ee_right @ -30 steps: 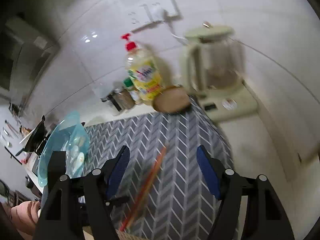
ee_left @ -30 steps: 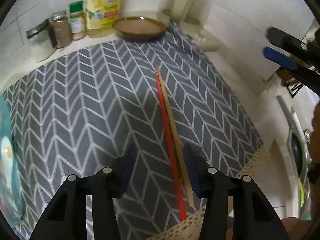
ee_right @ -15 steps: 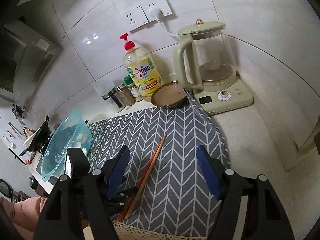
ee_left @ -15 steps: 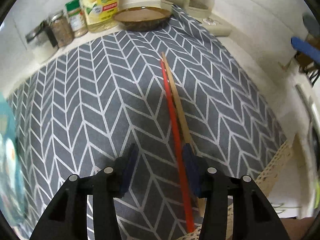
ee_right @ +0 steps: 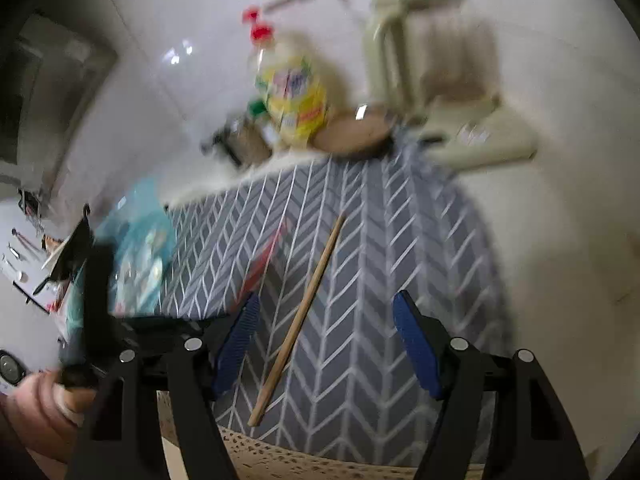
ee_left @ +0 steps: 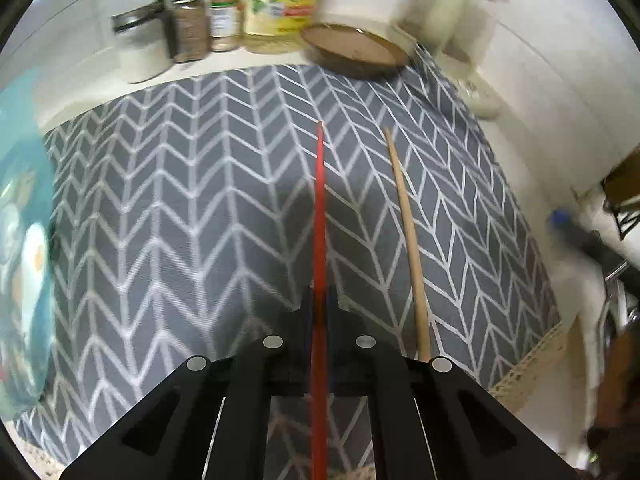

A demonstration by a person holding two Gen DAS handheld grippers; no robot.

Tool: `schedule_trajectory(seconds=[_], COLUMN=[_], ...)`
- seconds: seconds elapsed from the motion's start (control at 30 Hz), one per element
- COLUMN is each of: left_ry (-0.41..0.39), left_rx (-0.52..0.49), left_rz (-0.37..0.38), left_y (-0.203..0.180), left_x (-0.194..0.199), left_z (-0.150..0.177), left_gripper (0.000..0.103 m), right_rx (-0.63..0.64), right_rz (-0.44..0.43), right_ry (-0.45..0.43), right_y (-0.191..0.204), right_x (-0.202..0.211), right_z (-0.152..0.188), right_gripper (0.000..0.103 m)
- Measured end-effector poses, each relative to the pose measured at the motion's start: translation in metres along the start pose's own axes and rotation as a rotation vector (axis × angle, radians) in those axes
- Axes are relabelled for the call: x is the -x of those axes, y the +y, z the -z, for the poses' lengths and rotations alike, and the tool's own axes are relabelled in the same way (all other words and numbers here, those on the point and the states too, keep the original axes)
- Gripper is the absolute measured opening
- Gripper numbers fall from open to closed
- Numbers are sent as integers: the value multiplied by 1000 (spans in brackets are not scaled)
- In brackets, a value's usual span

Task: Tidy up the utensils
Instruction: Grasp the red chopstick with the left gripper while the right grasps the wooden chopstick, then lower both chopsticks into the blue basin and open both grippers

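With the left gripper [ee_left: 320, 300] just clamped on the red chopstick [ee_left: 320, 200], its long 12 o'clock end could swing; right gripper [ee_right: 324, 344] gapes wide over the wooden chopstick [ee_right: 304, 308].

The mat [ee_left: 192, 208] is woven cloth, matt grey with a white zigzag, edged at the near side with coarse, open-weave beige trim [ee_right: 280, 456]. One chopstick [ee_right: 300, 312] looks like bare pale wood, dull and smooth; the red stick [ee_left: 320, 216] has a smooth, lacquered look. The claw [ee_left: 320, 300] arms are matt black plastic with small shiny metal pins. The right claw's pads [ee_right: 414, 344] are blue and ribbed. The wall tiles [ee_right: 192, 40] are glossy white. The bowl [ee_left: 24, 240] is translucent teal plastic.
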State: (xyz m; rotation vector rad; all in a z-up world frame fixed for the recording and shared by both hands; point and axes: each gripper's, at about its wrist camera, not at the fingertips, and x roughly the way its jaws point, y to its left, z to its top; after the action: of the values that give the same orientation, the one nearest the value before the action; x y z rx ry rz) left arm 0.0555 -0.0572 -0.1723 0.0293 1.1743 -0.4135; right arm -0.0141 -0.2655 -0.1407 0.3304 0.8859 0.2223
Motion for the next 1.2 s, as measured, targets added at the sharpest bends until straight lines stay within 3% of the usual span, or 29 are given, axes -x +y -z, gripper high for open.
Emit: schedule_trajectory(seconds=[0.1,0.27,0.33,0.37,0.47,0.5,0.63,0.8,0.93,1.07,1.2], left_ry=[-37,-87,-108,-116,-134,-136,-141,-164,-211,-254,-263], left_rx=[20,34,37,35,35,38,44,37,50,73,134], left_rz=[17,23,32,37,47,55,88,96,113,86,23], left_y=[8,19,22,23,30,33,44,60,83,113,159], left_x=[25,59,69,76,88,92,104,126,159,187,199], left_z=[-3,-8,-9,-10,-11,-11,-12,-12,-19,-26,-27], left_gripper=[6,6,6,6,6,6,6,6,6,6,6], right_rx=[68,175,190,235,245,212,16,-59,-22,0,-1], right_rz=[35,247,267,295,307,301,211,171,122,-19,-185], right_ry=[28,67,83,55,28,24,2,-57,-144,-214,-216], right_y=[21,48,52,58,62,58,37,49,93,148,202], right_x=[-32,-86,-98,-100,-98,-98,-91,-71,-41,-17,-21], right_z=[9,13,18,23,24,22,18,7,-18,-50,-74], right_gripper=[67,67,66,58,14,9,7,7,7,7,7])
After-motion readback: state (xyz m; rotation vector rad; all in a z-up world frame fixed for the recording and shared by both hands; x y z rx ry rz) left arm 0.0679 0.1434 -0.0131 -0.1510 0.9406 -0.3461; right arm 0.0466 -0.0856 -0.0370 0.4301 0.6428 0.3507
